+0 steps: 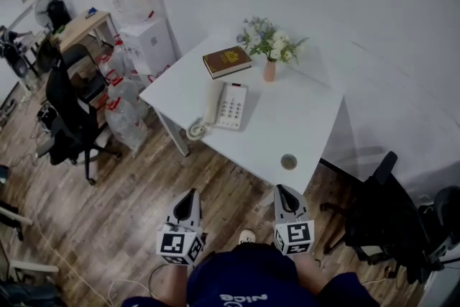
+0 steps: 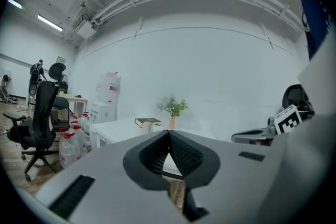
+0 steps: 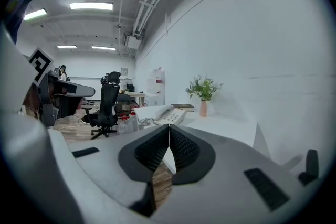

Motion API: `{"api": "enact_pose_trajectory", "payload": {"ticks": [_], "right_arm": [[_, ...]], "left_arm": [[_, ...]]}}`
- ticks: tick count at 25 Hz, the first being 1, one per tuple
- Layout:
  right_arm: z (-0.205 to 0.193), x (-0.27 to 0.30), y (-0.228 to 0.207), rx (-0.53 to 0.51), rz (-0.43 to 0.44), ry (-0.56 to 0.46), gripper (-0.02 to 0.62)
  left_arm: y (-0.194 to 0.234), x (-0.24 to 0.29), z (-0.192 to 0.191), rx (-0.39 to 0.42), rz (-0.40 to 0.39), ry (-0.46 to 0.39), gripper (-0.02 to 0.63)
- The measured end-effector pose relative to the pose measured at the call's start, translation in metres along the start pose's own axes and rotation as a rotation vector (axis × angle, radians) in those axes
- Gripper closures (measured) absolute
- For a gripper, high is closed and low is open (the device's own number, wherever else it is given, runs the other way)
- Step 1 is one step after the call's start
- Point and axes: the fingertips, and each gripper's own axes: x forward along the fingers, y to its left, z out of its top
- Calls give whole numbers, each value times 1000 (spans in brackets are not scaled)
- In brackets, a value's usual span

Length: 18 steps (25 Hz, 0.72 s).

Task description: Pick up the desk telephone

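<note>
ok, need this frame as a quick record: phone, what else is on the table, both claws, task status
desk telephone: white, on the table, handset resting on it, coiled cord at the near-left edge
table: white, also holds a brown book, a vase of flowers and a small round object
left claw: shut, empty, in front of the table
right claw: shut, empty, by the table's near corner
task status: telephone not yet touched
</note>
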Motion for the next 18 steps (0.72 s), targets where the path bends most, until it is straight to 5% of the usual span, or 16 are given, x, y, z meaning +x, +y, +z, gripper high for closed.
{"api": "enact_pose_trajectory", "payload": {"ticks": [18], "right_arm": [[2, 44, -29, 3, 77, 9, 572]], "left_arm": [[-20, 64, -2, -7, -55, 30, 589]]}}
